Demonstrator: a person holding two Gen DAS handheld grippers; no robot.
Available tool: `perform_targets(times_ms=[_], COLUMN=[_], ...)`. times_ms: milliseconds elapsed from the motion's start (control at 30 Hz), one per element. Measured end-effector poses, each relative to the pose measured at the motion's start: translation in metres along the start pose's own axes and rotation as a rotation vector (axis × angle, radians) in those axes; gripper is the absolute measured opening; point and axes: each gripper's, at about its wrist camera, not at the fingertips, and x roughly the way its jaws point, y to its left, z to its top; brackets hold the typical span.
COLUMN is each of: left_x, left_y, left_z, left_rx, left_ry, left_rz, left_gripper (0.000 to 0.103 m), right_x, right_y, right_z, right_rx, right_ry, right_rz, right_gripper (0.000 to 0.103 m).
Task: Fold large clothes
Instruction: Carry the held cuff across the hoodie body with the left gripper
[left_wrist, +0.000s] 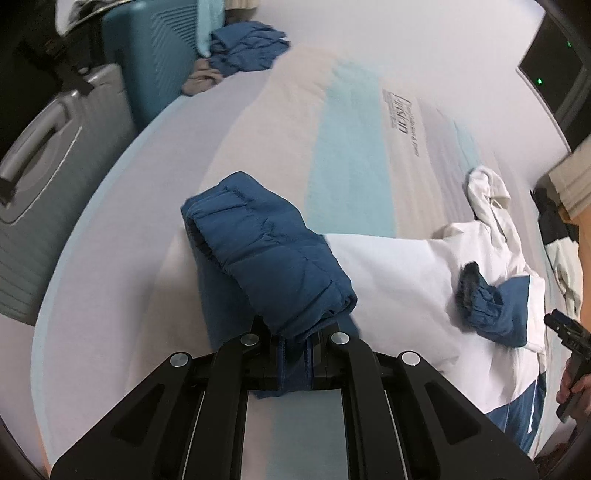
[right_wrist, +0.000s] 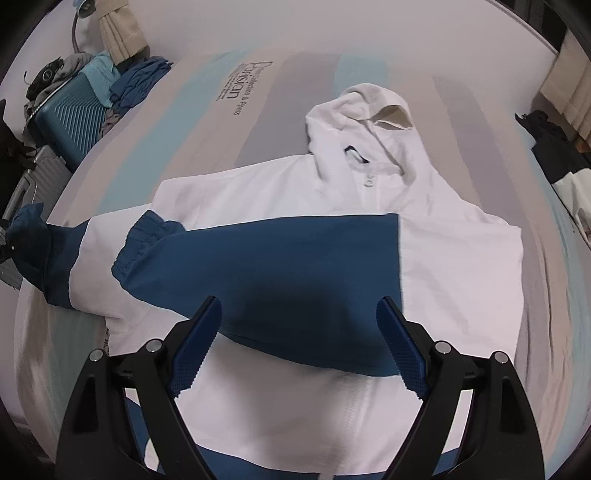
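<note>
On the bed (right_wrist: 258, 122), left tool (left_wrist: 295, 332) pinches hoodie (right_wrist: 424, 229) sleeve (left_wrist: 266, 243).

white-and-blue hoodie (right_wrist: 295, 206) (sleeve folded across)

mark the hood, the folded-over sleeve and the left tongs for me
hood (right_wrist: 364, 107): right wrist view, on its white crown.
folded-over sleeve (right_wrist: 280, 269): right wrist view, on the blue forearm lying across the white chest.
left tongs (left_wrist: 294, 345): left wrist view, between the tips, shut on the other sleeve (left_wrist: 266, 243).
</note>
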Motion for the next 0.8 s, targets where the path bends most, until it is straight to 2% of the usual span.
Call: perform_targets(times_ms=[367,800], left_x=[0.008,0.006], left_y=[-0.080,-0.193], left_z=[-0.001,0.002], left_rx=[0.058,0.145], left_ry=[0.003,-0.022], left_rz=[-0.012,-0.048], left_gripper=[0.006,0.006], right_x=[-0.024,-0.042], right_y=[-0.060,-0.136], right_z=[-0.013,-0.021], right_rx=[0.019,0.082], right_ry=[-0.018,-0.022], right_rz=[-0.016,-0.040], right_gripper=[0.082,0.082])
